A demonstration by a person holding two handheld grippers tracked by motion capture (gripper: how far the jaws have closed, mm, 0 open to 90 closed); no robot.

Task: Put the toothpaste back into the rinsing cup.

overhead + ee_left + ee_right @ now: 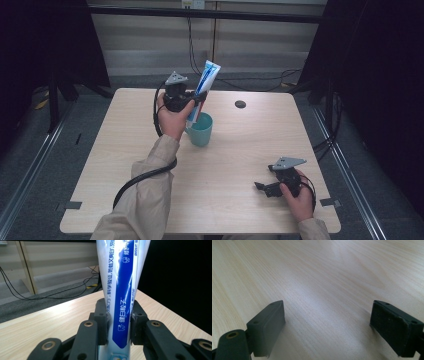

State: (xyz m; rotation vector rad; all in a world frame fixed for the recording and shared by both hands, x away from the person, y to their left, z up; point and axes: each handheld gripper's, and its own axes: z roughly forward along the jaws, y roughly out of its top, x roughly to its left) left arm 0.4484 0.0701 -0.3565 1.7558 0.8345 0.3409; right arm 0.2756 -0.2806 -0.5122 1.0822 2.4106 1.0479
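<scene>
A white and blue toothpaste tube (205,82) stands tilted, its lower end inside a teal cup (201,130) near the table's middle. My left gripper (196,100) is shut on the tube above the cup's rim. In the left gripper view the tube (123,290) rises between the two black jaws, both pressed against it, with my left gripper (119,326) at the tube's lower part. My right gripper (264,188) rests low over the table near the front right corner, held by a hand. In the right gripper view my right gripper (328,325) stands open over bare wood.
The light wood table (240,150) has a small dark round hole (240,104) at the back right. Black cables (140,177) trail from the left gripper across the sleeve. Dark curtains and metal frame rails flank the table; cables lie on the floor behind.
</scene>
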